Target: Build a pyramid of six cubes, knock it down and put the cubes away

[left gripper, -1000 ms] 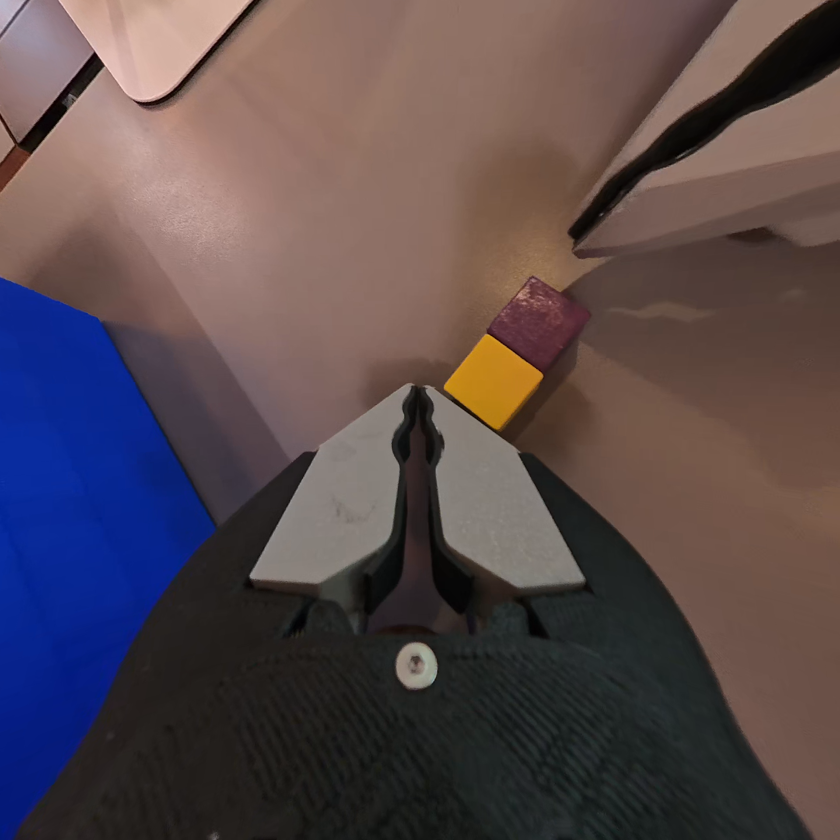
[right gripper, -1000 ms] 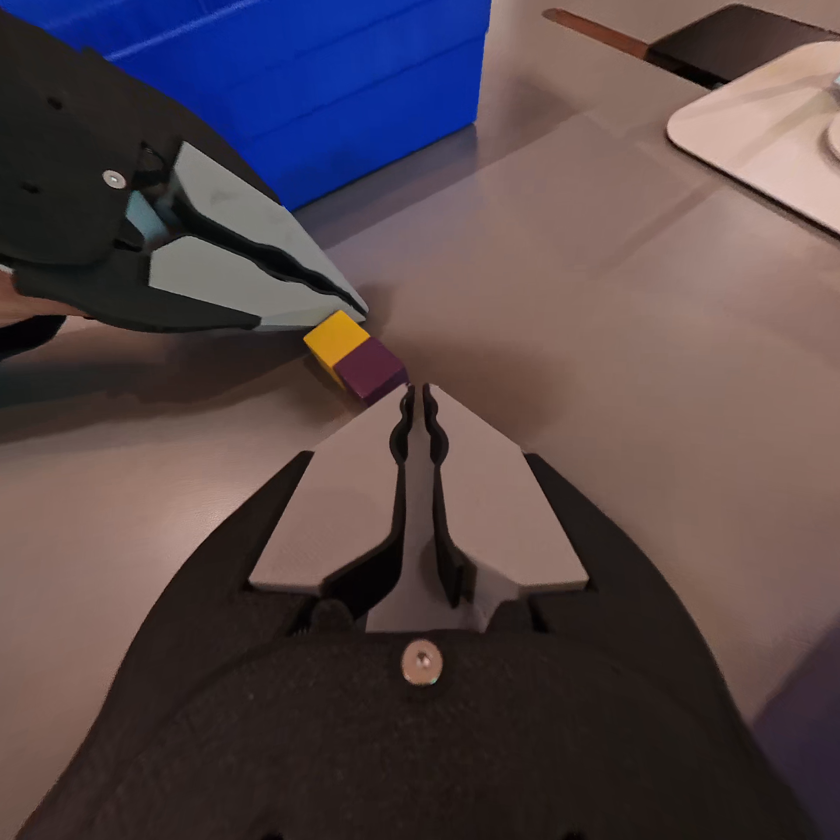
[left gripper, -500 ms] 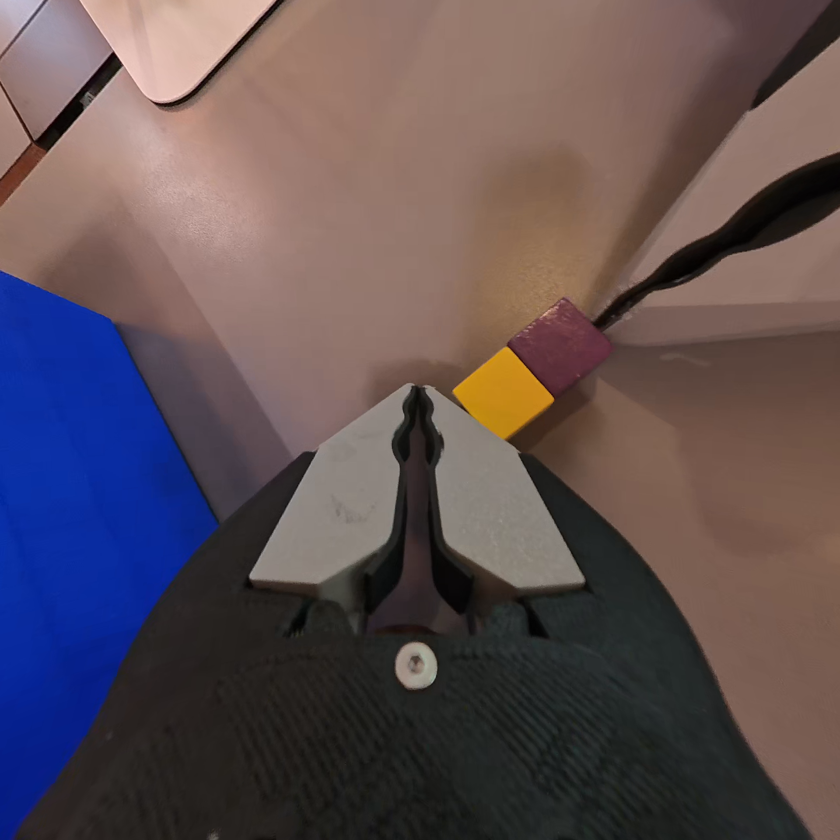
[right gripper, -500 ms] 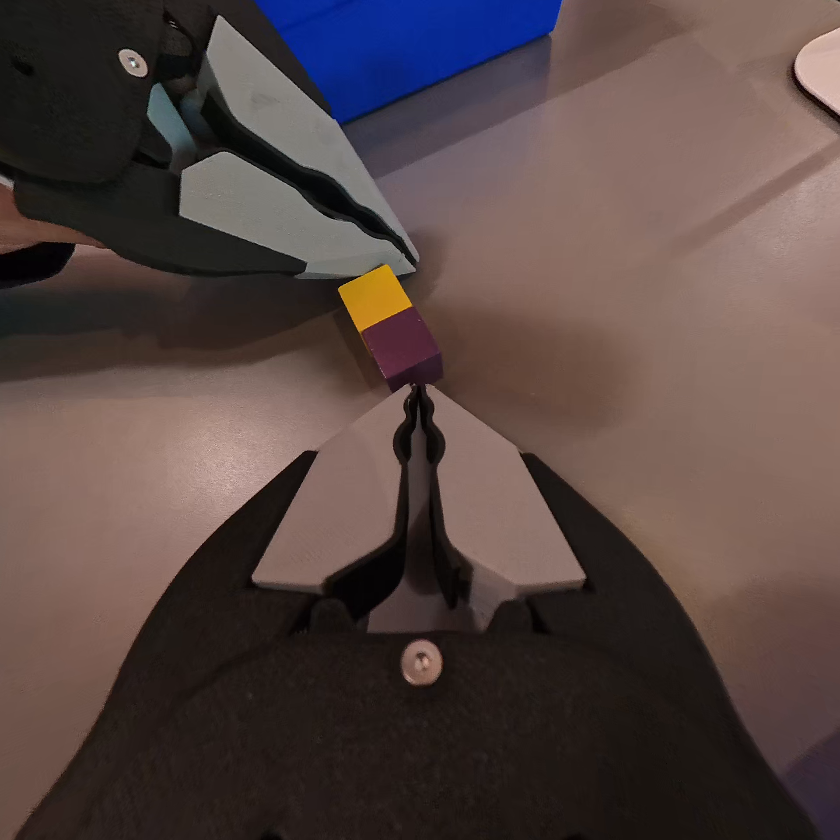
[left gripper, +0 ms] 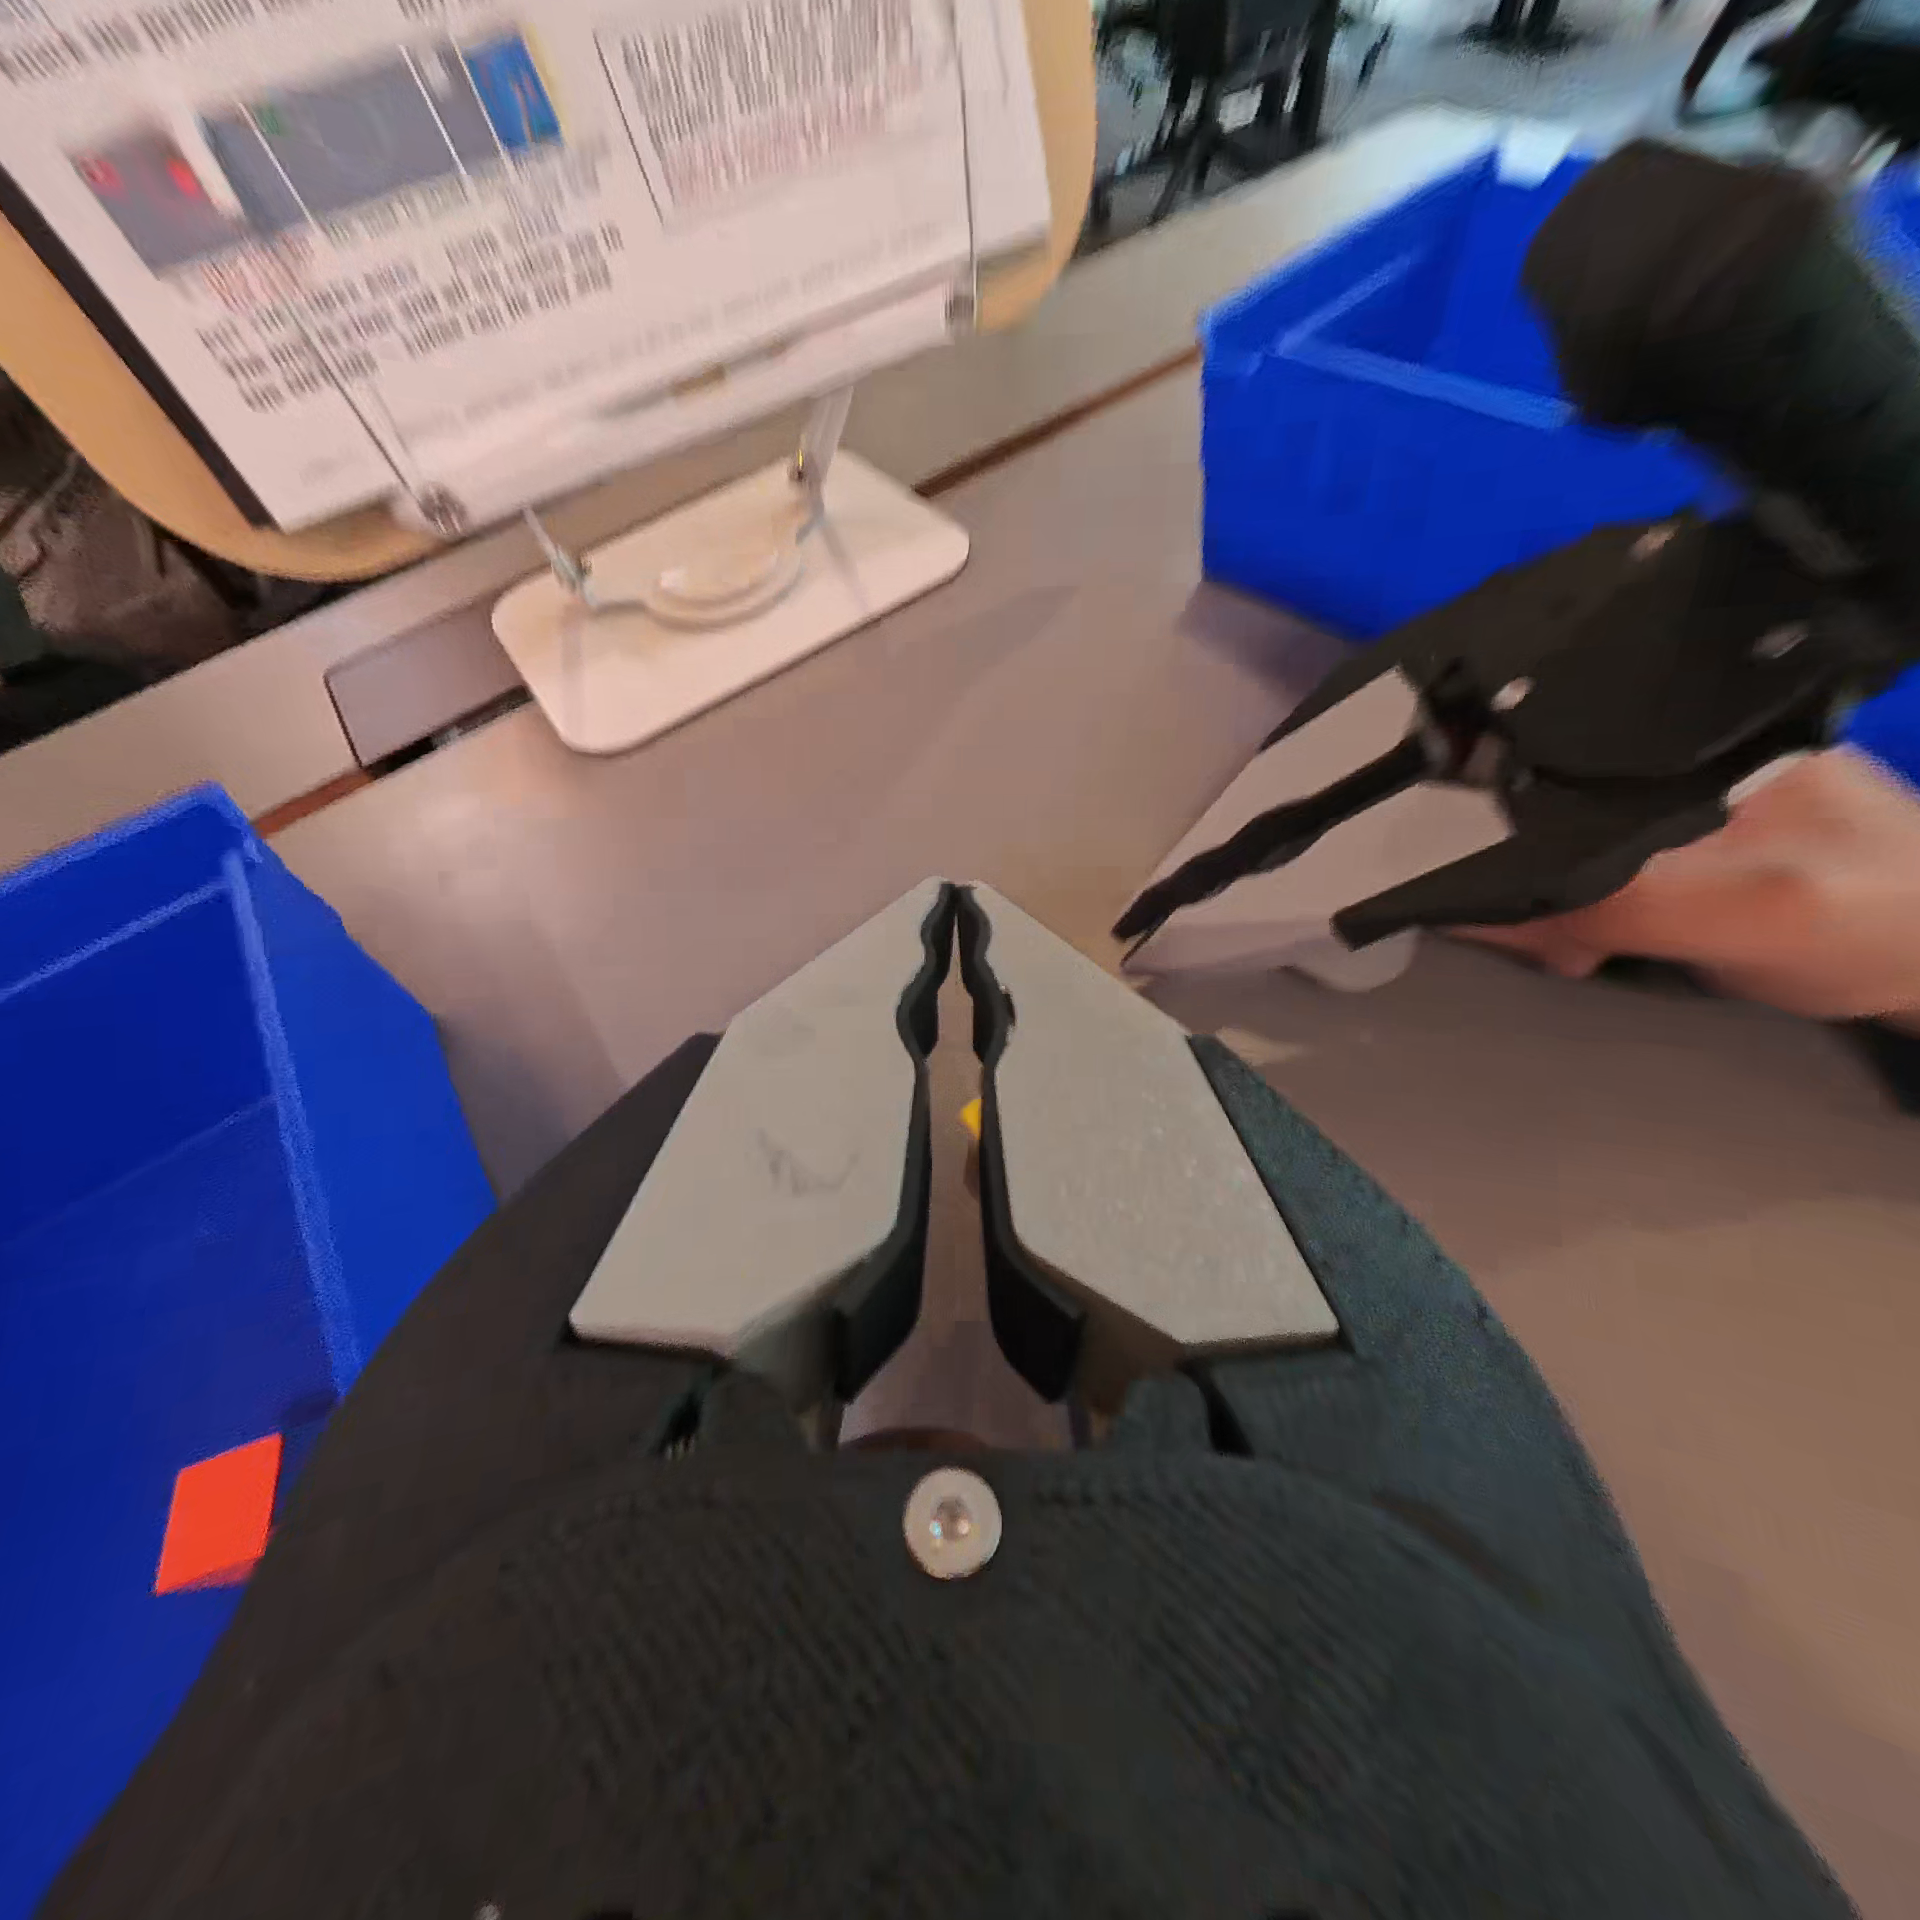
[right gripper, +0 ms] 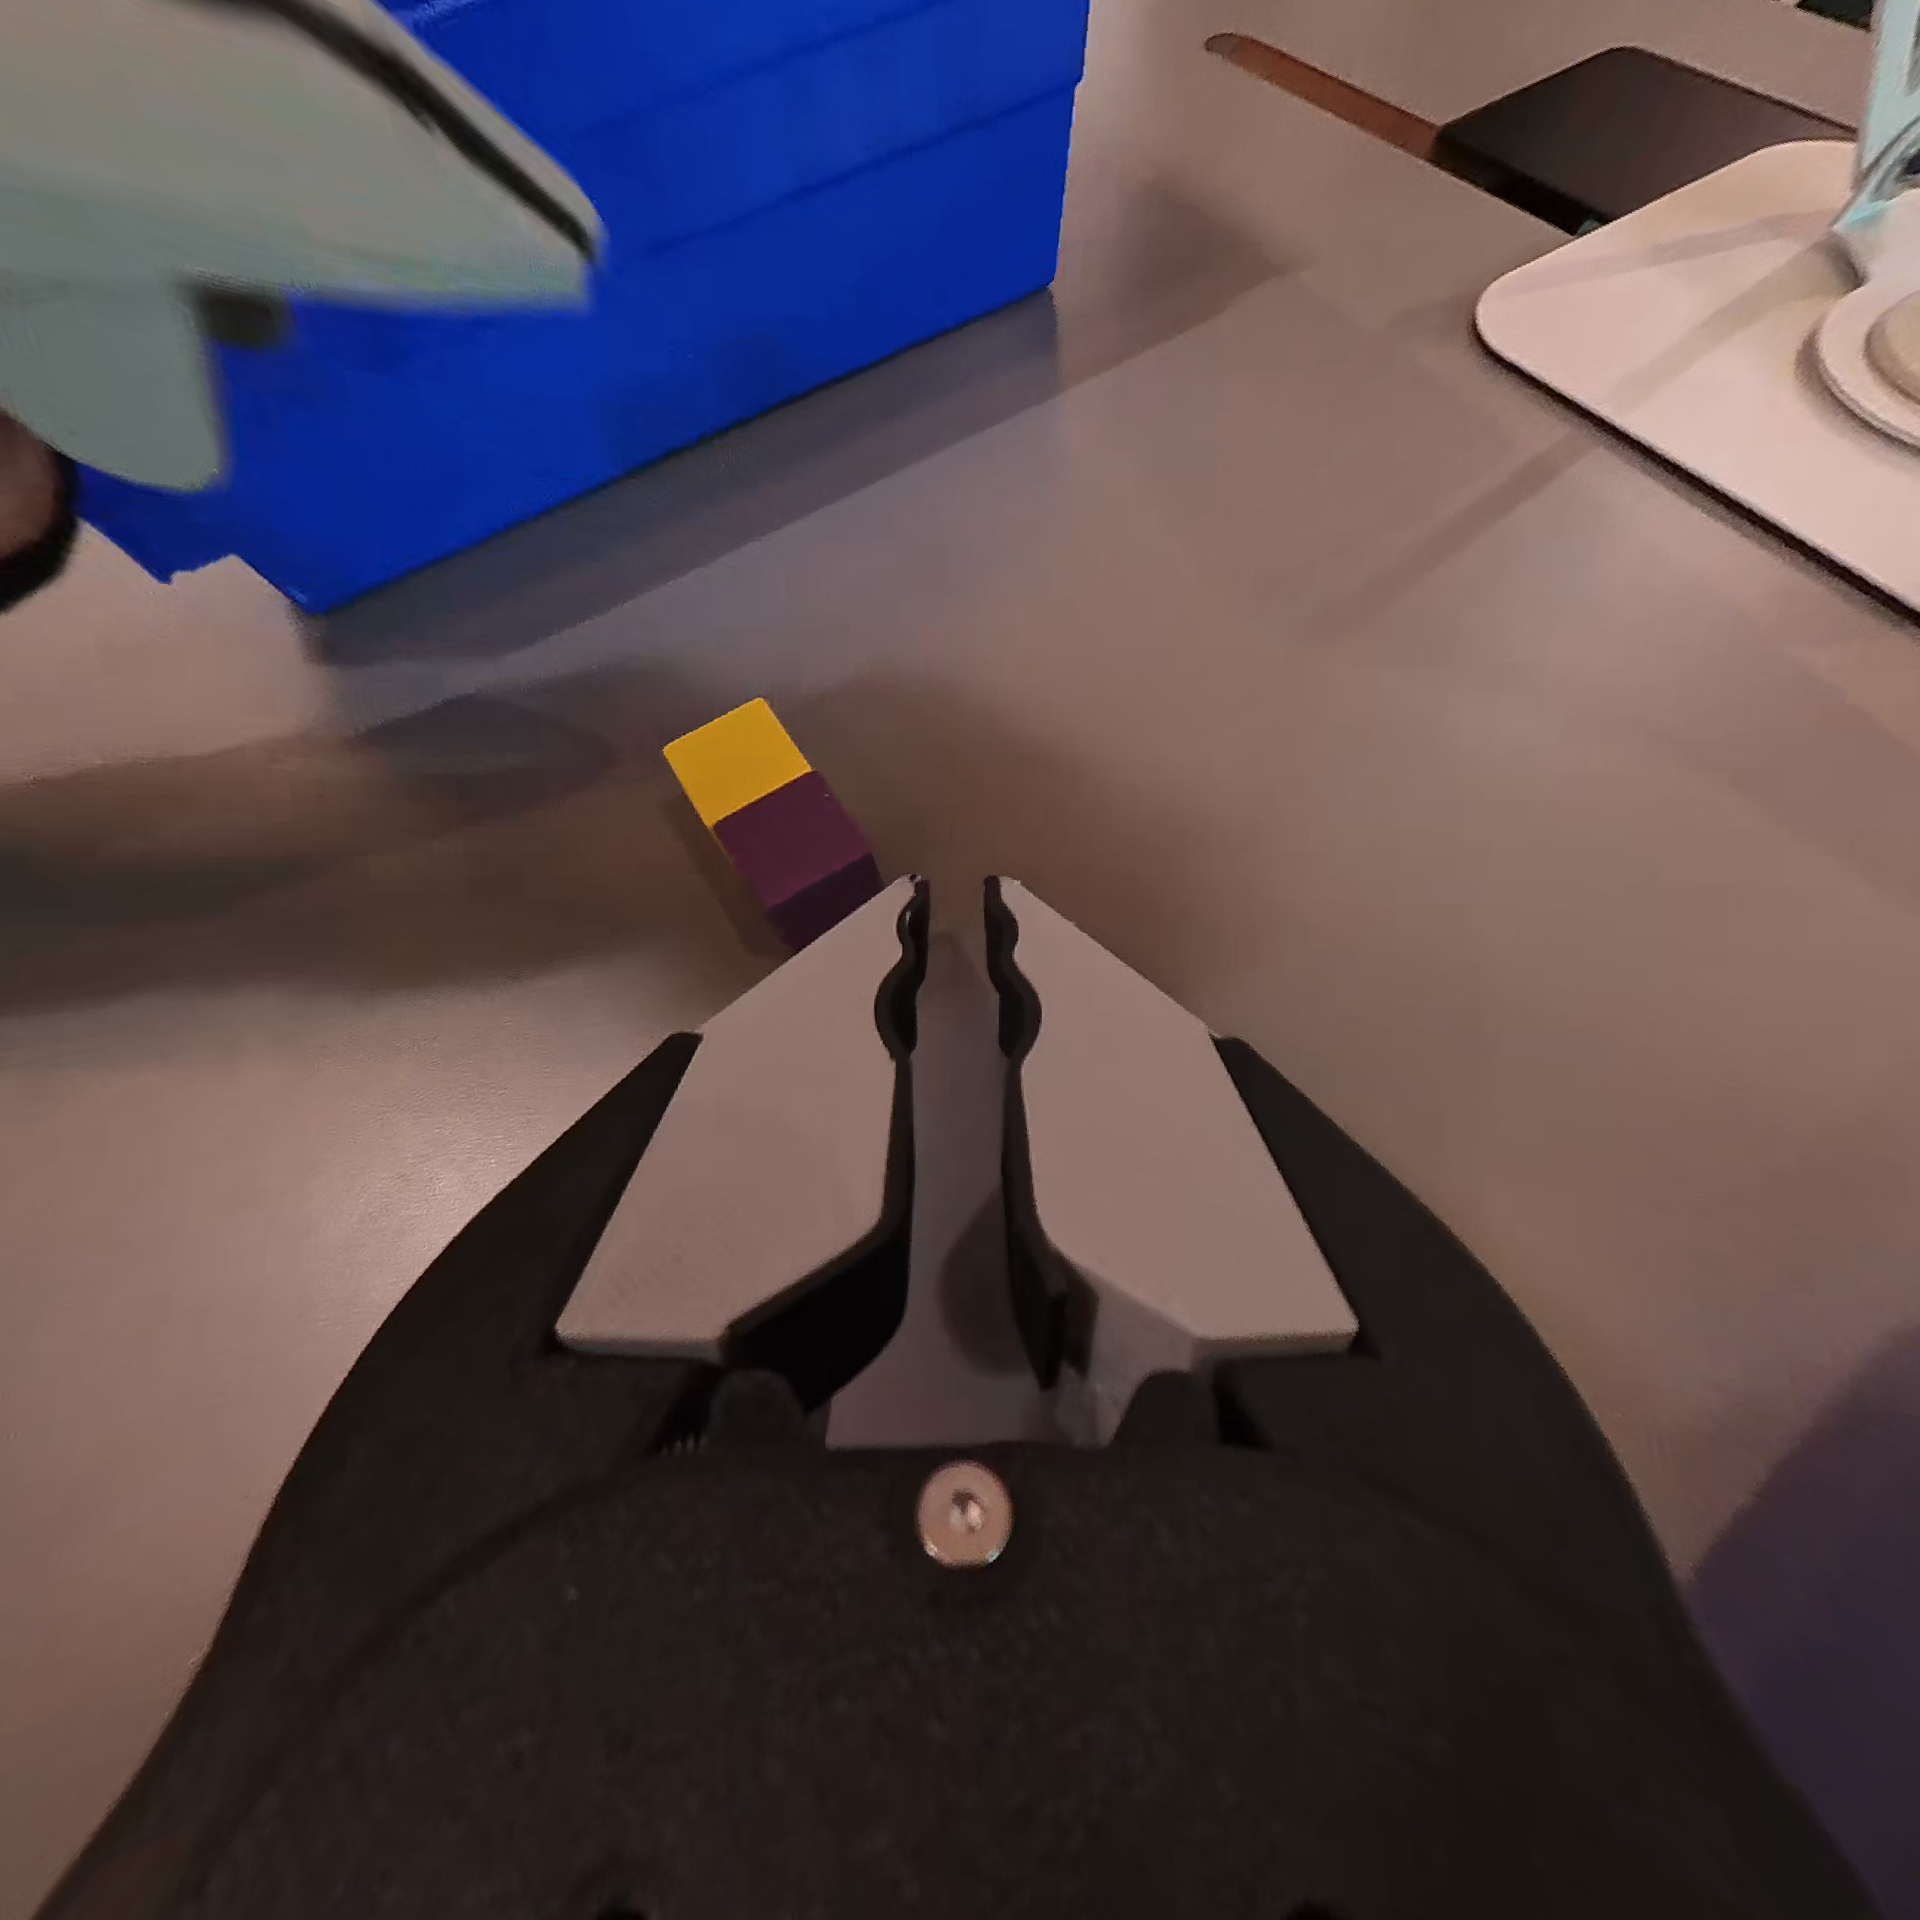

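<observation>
Yellow cube (right gripper: 736, 756) & purple cube (right gripper: 795, 844) touch in 1 row on counter (right gripper: 1351, 779), just left-fwd of right claw (right gripper: 954, 883), slightly open, empty. Left claw (left gripper: 954, 889) closed, empty, farther off.

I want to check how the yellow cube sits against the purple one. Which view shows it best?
The right wrist view: the yellow cube lies in full sight, touching the purple cube. The left wrist view shows only a yellow sliver between its fingers.

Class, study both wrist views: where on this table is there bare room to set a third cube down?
Bare table lies between the purple cube, blue bin and white stand base. Crowded: around the yellow cube, near the right gripper.
</observation>
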Demonstrator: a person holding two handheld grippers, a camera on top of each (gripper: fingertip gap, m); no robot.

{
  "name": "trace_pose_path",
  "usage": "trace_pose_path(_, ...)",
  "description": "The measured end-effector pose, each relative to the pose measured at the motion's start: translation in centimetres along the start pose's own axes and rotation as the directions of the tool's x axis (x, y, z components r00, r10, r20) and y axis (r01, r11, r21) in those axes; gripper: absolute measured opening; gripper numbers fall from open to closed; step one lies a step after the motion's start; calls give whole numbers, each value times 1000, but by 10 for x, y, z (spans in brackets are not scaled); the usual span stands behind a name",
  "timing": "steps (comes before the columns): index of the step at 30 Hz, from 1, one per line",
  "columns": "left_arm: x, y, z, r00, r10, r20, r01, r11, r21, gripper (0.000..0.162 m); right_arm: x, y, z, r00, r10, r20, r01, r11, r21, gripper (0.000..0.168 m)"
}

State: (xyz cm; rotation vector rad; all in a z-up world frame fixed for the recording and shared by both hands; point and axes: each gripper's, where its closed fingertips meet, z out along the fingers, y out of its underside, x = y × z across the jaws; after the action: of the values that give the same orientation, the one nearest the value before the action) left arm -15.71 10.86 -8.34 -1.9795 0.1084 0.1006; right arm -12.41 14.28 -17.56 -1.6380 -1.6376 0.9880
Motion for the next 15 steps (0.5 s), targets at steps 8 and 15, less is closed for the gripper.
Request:
trace_pose_path(8, -102, -37, -45, 987, -108, 119, 90, 985, 144, 10, 0, 8, 4, 999, -31, -9, 30, 998, -59, 11)
trace_pose_path(15, -181, 42, -42, 965, -208, 159, 229, 965, -128, 28, 4, 4, 1, 998, 55, 34, -54, 998, -30, 12)
